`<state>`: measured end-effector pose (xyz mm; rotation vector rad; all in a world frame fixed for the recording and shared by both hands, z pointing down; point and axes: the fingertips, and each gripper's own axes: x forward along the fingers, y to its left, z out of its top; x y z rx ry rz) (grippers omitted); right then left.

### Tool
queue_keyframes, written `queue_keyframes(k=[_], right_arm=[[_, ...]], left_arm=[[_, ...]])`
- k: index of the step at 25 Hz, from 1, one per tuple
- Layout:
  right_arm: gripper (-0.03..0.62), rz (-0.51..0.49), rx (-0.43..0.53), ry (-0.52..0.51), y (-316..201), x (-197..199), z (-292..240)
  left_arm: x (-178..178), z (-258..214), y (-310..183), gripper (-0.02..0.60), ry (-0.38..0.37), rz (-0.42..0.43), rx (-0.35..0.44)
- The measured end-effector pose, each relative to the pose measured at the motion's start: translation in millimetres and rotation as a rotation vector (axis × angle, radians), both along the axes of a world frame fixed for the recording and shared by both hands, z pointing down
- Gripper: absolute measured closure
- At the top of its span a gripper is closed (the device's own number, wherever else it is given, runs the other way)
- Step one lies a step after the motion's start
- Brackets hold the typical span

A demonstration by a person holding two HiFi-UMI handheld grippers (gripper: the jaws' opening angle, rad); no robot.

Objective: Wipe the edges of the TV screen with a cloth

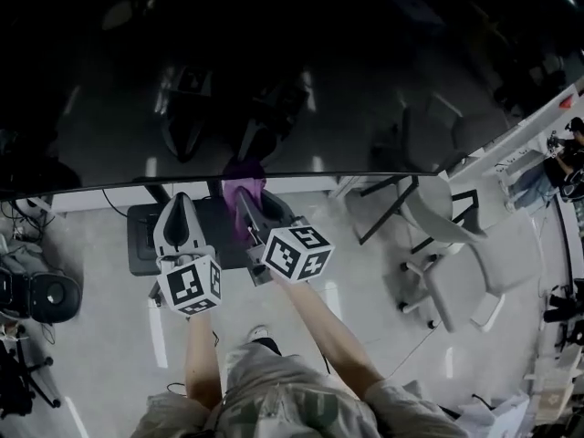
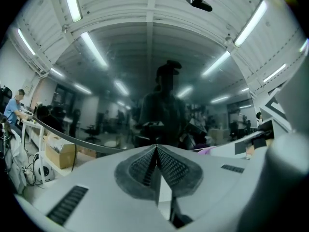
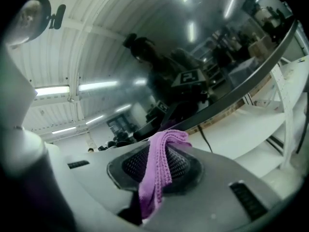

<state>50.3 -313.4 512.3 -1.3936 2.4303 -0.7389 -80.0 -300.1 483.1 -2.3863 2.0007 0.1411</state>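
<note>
The dark TV screen (image 1: 301, 71) fills the upper head view; its thin bottom edge (image 1: 365, 177) runs across the frame. My right gripper (image 1: 245, 196) is shut on a purple cloth (image 1: 243, 186) and holds it against that bottom edge. In the right gripper view the purple cloth (image 3: 159, 170) is pinched between the ribbed pads, with the screen's frame (image 3: 251, 83) just ahead. My left gripper (image 1: 179, 201) sits just left of it, below the edge, shut with nothing between its pads (image 2: 166, 166). The glossy screen (image 2: 159, 100) ahead reflects the room.
A black TV stand base (image 1: 146, 240) lies on the floor under the grippers. A white chair (image 1: 443, 235) stands to the right. Cables and black equipment (image 1: 41, 290) sit at the left. A white desk (image 1: 529, 130) is at the right edge.
</note>
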Motion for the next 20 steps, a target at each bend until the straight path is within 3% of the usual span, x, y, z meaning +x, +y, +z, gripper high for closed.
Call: queue_keyframes(k=[3, 7, 12, 20], right_arm=[[0.533, 0.045, 0.002, -0.013, 5, 35, 2], [0.533, 0.077, 0.007, -0.034, 8, 80, -2], [0.533, 0.056, 0.000, -0.040, 8, 136, -5], [0.533, -0.053, -0.011, -0.015, 12, 225, -5]], left_arm=[[30, -4, 6, 0.566, -0.053, 0.065, 0.001], [63, -22, 18, 0.566, -0.091, 0.082, 0.025], [111, -32, 22, 0.566, -0.112, 0.045, 0.035], [211, -21, 41, 0.566, -0.104, -0.025, -0.027]])
